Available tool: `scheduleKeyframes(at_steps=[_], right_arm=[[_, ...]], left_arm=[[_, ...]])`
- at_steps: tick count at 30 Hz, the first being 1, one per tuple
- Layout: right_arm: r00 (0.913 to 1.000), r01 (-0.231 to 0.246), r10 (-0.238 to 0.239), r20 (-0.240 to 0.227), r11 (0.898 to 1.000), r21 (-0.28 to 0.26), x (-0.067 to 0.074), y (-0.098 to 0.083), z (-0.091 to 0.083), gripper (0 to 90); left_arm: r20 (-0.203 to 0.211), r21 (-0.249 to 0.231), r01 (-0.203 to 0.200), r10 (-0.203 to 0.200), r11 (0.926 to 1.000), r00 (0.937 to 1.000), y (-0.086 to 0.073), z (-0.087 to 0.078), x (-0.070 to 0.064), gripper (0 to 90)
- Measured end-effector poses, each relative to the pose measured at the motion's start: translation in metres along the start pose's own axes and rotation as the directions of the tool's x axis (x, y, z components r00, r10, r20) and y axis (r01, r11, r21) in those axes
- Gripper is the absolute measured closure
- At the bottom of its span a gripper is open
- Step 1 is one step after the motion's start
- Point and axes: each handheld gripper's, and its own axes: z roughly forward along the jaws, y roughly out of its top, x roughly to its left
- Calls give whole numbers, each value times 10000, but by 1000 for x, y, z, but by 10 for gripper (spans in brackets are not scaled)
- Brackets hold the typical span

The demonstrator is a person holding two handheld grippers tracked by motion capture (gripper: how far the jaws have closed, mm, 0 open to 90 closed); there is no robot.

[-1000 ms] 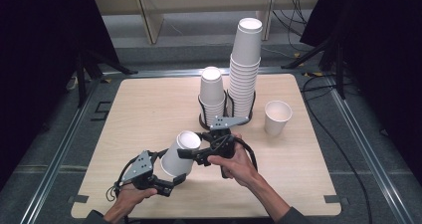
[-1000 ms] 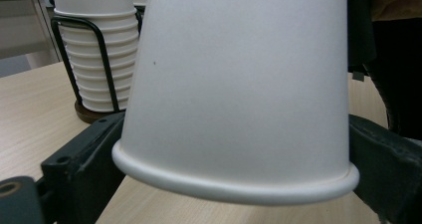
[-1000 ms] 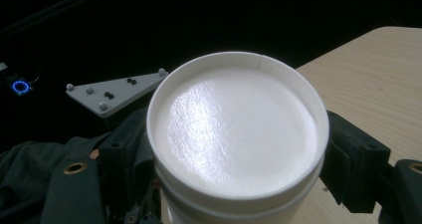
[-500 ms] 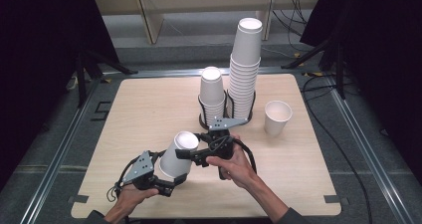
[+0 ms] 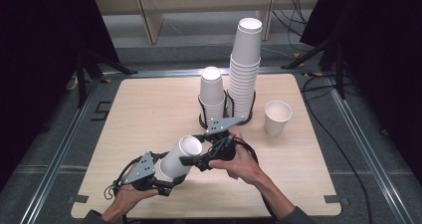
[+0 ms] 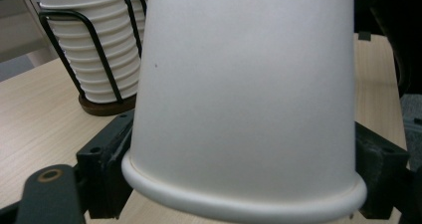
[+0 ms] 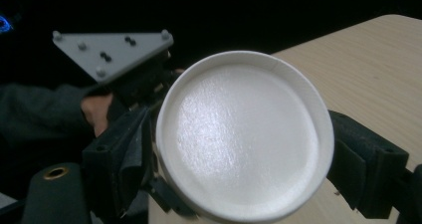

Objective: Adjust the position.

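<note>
Paper cup (image 5: pixel 180 157) lies tilted between both grippers: left gripper (image 5: pixel 169 176) fingers have just closed on its rim end, right gripper (image 5: pixel 191 160) fingers clamp its base end.

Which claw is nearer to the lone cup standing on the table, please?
Right. The right claw sits closer to the lone cup; the left claw is farther away.

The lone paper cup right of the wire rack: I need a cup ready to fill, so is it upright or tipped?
Upright: the lone paper cup stands on the table, open mouth up.
</note>
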Motion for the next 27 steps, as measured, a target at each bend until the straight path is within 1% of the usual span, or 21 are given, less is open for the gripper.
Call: scheduleKeyframes(at_steps=[1,2,3,4,5,7,9,11,12,13,14,16,17,19,20,21,23,24,25,27], right_arm=[[9993,348,-351,114,9992,191,1,1,-1,179],[9981,560,-571,214,9974,455,2,2,-3,172],[9976,631,-648,228,9955,705,3,3,-4,170],[9955,865,-893,318,9930,798,4,4,-4,170],[9942,1003,-1038,267,9888,1101,4,4,-5,169],[9930,1105,-1151,251,9842,1382,5,4,-5,167],[9936,1089,-1124,120,9800,1668,4,3,-4,168],[9928,1187,-1199,-56,9735,1956,4,1,-2,169],[9932,1158,-1159,-117,9715,2066,4,0,-1,171],[9931,1176,-1152,-237,9668,2269,4,0,0,174],[9928,1194,-1144,-346,9619,2458,5,-1,2,178],[9918,1266,-1166,-529,9547,2695,5,-4,4,190],[9921,1224,-1099,-611,9546,2716,5,-4,5,200],[9921,1220,-1082,-631,9492,2901,5,-5,6,208],[9941,1025,-871,-648,9496,2961,6,-6,6,215],[9923,1182,-1016,-710,9477,2965,6,-6,7,211],[9924,1165,-984,-745,9462,3018,6,-7,8,221],[9921,1156,-960,-805,9497,2912,5,-7,8,226],[9925,1098,-893,-836,9516,2871,5,-7,8,227],[9923,1051,-816,-931,9529,2846,4,-7,7,232]], left_arm=[[2,-33,-96,96,9999,10000,-1,1,0,161],[1,209,-161,161,9997,9999,-1,1,0,161],[31,336,-257,256,9991,9997,-2,1,0,161],[59,327,-338,337,9989,9994,-2,2,-1,161],[93,399,-341,337,9986,9994,-2,2,-2,162],[185,532,-534,525,9972,9985,-2,2,-3,163],[367,829,-792,764,9934,9964,-1,3,-5,164],[528,981,-990,942,9902,9942,-2,4,-7,165],[591,918,-999,947,9907,9937,-3,5,-8,165],[635,1082,-1138,1073,9876,9922,-3,5,-9,165],[735,1129,-1217,1138,9861,9908,-3,5,-9,165],[859,1092,-1292,1201,9856,9890,-3,6,-10,164],[834,1144,-1386,1295,9837,9881,-3,6,-10,164],[918,989,-1385,1295,9854,9873,-3,8,-11,164],[901,1097,-1421,1325,9838,9871,-3,7,-12,162],[913,1098,-1434,1336,9836,9868,-3,7,-12,162],[966,1111,-1450,1345,9832,9862,-3,7,-12,161],[933,1110,-1481,1381,9827,9860,-3,6,-12,159],[1009,955,-1440,1343,9850,9858,-4,7,-11,157],[996,977,-1366,1269,9858,9869,-3,6,-11,147]])
